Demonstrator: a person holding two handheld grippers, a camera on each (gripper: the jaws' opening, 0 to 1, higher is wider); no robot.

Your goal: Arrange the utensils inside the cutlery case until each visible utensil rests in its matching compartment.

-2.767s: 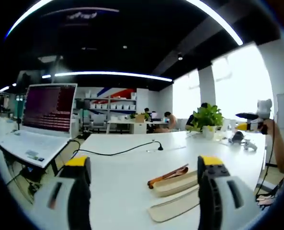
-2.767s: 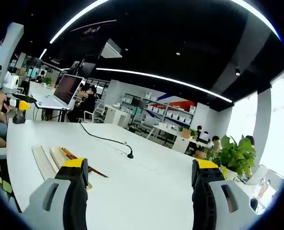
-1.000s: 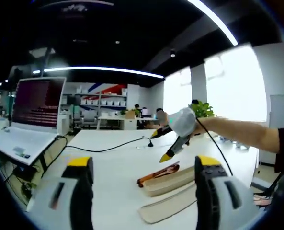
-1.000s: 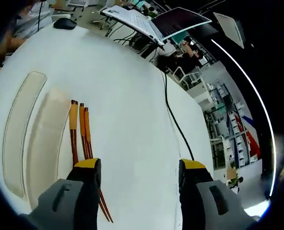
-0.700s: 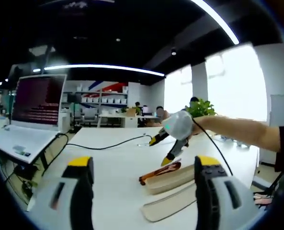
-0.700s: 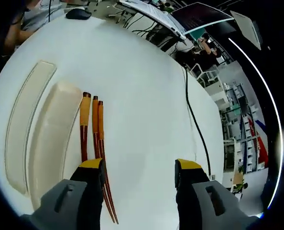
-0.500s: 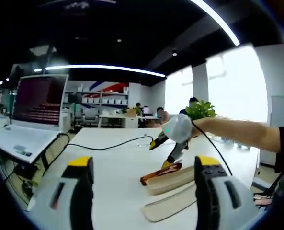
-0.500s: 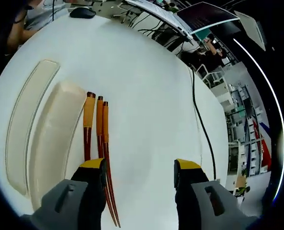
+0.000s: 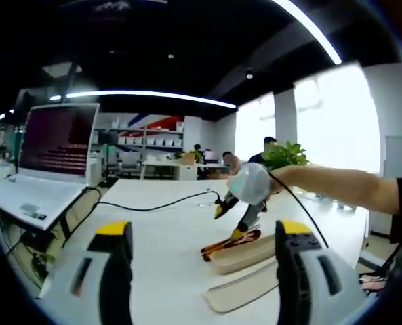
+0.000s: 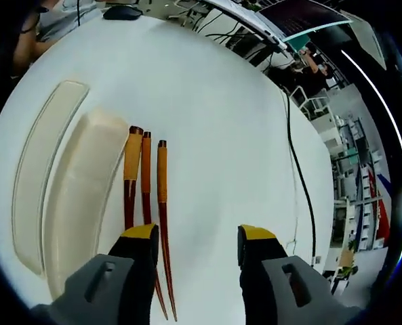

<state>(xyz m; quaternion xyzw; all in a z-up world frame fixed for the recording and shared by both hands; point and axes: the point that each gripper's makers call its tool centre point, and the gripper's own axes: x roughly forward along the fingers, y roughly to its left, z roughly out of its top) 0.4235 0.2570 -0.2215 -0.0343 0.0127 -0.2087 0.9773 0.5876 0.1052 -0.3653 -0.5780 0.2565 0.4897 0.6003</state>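
I am working over a wide white tabletop (image 10: 214, 95), where the beige cutlery case (image 10: 78, 203) is lying with its lid (image 10: 41, 162) just beside it and three brown utensils (image 10: 146, 196) are resting on the tabletop along the case's other side, outside it. My right hand-held gripper (image 10: 197, 240) is hovering just over the utensils with its jaws spread apart and nothing between them. My left hand-held gripper (image 9: 201, 233) is hanging well back from the case, released and holding nothing.
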